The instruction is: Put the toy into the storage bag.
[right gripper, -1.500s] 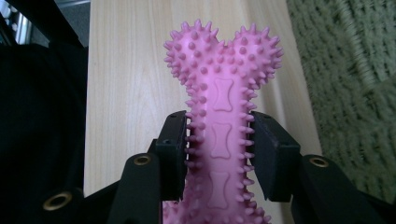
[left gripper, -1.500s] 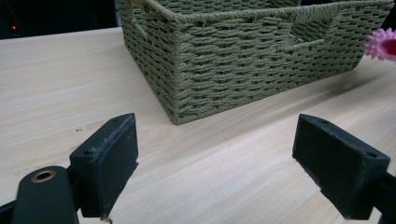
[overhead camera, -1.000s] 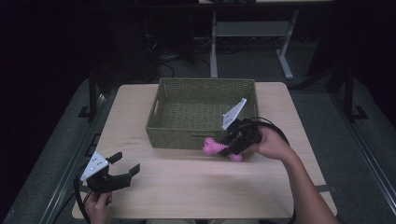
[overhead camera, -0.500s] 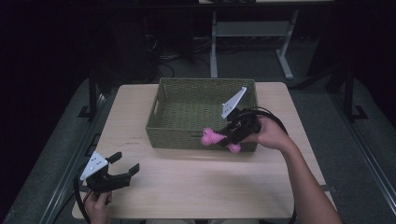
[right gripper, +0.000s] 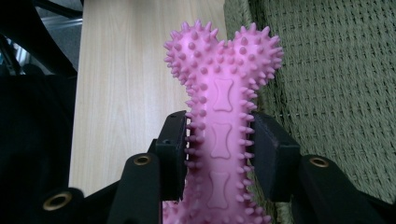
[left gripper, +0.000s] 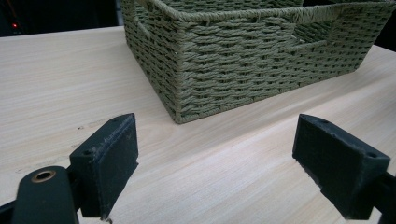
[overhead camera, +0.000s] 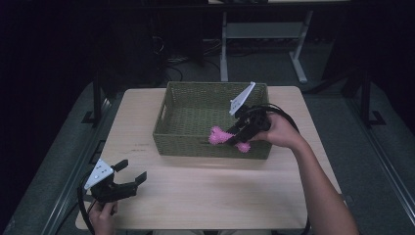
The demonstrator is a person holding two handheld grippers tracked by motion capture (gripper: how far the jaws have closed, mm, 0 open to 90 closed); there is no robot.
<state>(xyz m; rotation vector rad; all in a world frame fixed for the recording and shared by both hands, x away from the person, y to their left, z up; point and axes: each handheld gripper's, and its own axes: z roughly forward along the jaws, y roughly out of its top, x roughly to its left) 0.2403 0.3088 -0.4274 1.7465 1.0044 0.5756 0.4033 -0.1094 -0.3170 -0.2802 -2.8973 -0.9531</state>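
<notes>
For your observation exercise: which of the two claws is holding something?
The right claw, shut on the pink spiky bone toy over the basket; the left claw is open.

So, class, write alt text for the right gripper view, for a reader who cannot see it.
A pink spiky bone-shaped toy is clamped upright between the right gripper's two black jaws, its knobbed end at the top. Behind it, a pale wooden table lies to the left and a green woven basket to the right.

Dim high view, dark surroundings, table point(overhead camera: 205, 191) softly lit, close views sharp
</notes>
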